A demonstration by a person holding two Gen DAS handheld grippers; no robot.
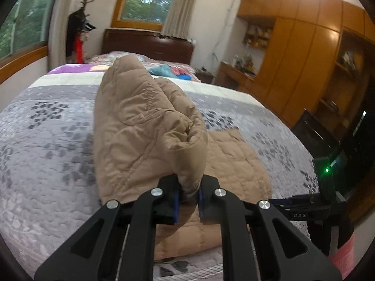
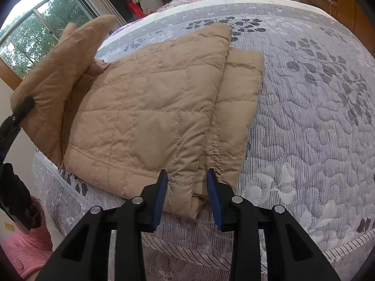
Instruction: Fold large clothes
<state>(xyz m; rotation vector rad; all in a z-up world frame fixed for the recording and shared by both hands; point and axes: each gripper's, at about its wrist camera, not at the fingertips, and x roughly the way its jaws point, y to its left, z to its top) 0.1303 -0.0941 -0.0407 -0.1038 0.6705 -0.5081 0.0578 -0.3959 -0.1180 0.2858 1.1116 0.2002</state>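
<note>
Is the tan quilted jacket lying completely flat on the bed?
No: the left claw holds part of the tan quilted jacket up.

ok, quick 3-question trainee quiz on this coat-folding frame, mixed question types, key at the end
1. True or false: the left gripper holds a raised part of the tan quilted coat.
2. Which covers the bed?
A. plain white sheet
B. grey quilt with a leaf pattern
C. bare mattress
3. Where is the right gripper relative to the coat?

Key
1. True: its jaws are shut on the lifted fabric.
2. B
3. At the coat's near edge, its jaws either side of the folded hem; grip unclear.
</note>
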